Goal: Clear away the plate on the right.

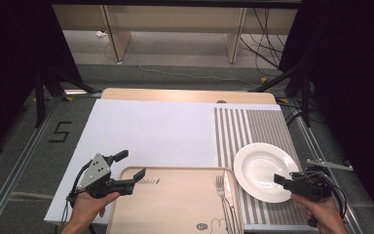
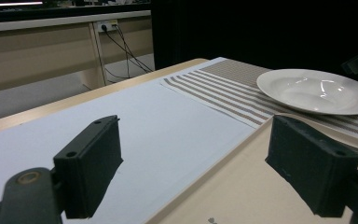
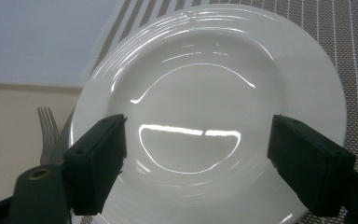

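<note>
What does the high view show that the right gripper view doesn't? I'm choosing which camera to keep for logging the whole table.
High view alone: the left gripper open at the far left corner of the wooden tray, the knife, the white sheet and both hands.

Right gripper view alone: the plate's concentric rings and light reflections close up, framed by the open right gripper.

Both: the white plate empty on the striped placemat, and the fork on the tray beside it.
</note>
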Tool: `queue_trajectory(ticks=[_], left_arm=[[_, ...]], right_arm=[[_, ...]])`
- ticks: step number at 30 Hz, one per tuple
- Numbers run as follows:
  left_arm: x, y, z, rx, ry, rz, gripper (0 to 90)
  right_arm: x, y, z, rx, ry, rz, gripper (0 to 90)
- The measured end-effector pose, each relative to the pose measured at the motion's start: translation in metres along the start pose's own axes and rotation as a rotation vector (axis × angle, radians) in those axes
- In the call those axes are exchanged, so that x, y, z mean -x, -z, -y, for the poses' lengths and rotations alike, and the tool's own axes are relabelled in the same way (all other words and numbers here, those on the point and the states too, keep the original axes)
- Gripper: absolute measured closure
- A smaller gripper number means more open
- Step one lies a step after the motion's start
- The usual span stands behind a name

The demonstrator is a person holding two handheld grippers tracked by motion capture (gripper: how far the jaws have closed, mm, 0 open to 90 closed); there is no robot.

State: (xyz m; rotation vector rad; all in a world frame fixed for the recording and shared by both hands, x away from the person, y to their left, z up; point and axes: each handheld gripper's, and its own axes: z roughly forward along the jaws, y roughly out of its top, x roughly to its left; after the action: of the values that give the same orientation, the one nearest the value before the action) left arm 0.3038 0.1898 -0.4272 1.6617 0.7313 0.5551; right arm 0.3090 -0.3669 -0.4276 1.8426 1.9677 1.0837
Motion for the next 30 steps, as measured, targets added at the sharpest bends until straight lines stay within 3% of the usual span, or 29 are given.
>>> queue_trajectory(ticks=[1,2,6,9,14,15,17,18,25,26,29,30], left_arm=[[0.0,-0.001,0.0,0.011,0.001,0.007,16.9],[0.0,-0.001,0.0,0.009,0.0,0.004,16.9],[-0.001,0.0,0.0,-0.002,-0.001,-0.005,16.9],[0.0,0.0,0.0,-0.002,-0.001,-0.003,16.9],[0.001,0.001,-0.001,0.003,-0.01,0.006,16.9],[0.001,0.001,-0.001,0.002,-0.011,0.007,16.9],[0.001,0.001,0.0,-0.002,-0.009,0.004,16.9],[0.001,0.001,0.0,-0.002,-0.01,0.004,16.9],[0.002,0.001,0.0,-0.002,-0.01,0.007,16.9],[0.001,0.001,0.0,-0.001,-0.01,0.006,16.9],[0.001,0.001,0.0,0.0,-0.011,0.007,16.9],[0.001,0.001,0.0,-0.001,-0.01,0.007,16.9]], right_arm=[[0.002,0.002,-0.001,-0.027,0.009,0.016,20.6],[0.0,0.002,0.0,-0.038,-0.028,0.019,20.6],[0.008,-0.001,0.0,-0.011,-0.01,0.007,20.8],[0.008,0.001,0.0,-0.054,-0.044,0.034,20.8],[0.015,0.001,0.001,-0.04,-0.039,0.04,20.7],[0.016,0.001,0.001,-0.048,-0.064,0.035,20.6],[0.019,0.0,0.002,-0.027,-0.059,0.049,20.7],[0.019,0.001,0.001,-0.044,-0.082,0.052,20.6],[0.029,0.003,0.002,-0.045,-0.114,0.055,20.4],[0.03,0.002,0.003,-0.045,-0.101,0.09,20.4],[0.034,0.0,0.003,-0.029,-0.102,0.08,20.4],[0.033,0.003,0.002,-0.06,-0.128,0.094,20.4]])
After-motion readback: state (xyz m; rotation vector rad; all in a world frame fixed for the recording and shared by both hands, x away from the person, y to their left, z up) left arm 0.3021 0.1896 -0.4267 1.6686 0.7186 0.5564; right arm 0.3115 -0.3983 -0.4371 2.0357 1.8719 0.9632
